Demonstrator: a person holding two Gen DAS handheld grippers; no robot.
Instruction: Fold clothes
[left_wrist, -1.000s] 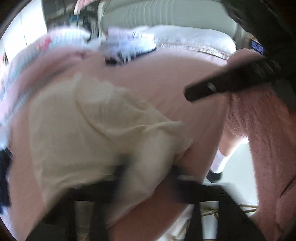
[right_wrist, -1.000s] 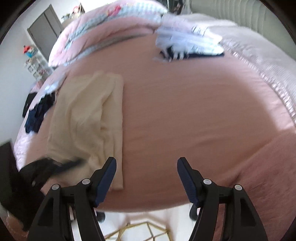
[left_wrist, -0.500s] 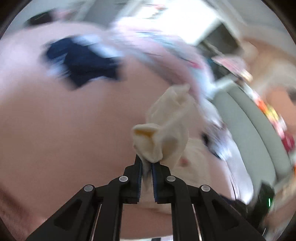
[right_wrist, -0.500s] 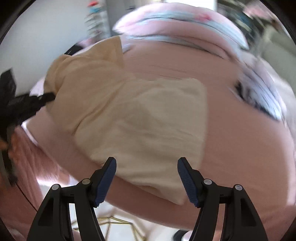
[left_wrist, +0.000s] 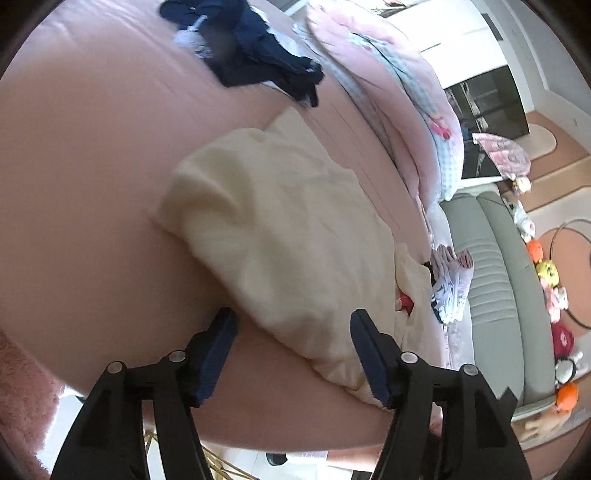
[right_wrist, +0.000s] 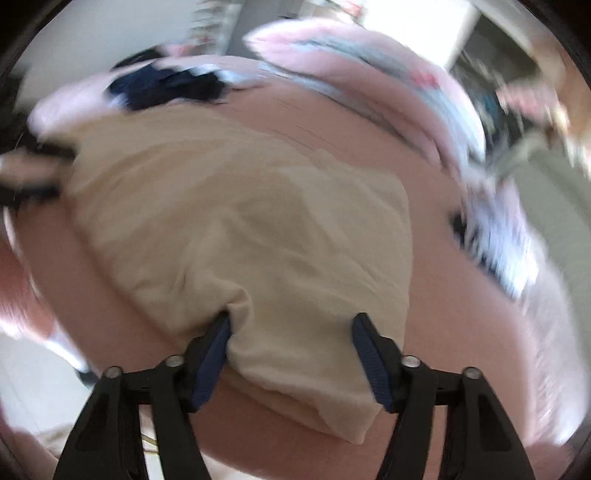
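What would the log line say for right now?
garment: cream shirt folded on pink bed | left hand-held gripper: opening, shirt released | right hand-held gripper: closing around shirt edge, not pinched

No lettering, label, brand or number can be read in either wrist view. The red mark on the folded pink-and-blue checked quilt (left_wrist: 439, 127) may be a print rather than text, and the right wrist view is too blurred to yield any writing.
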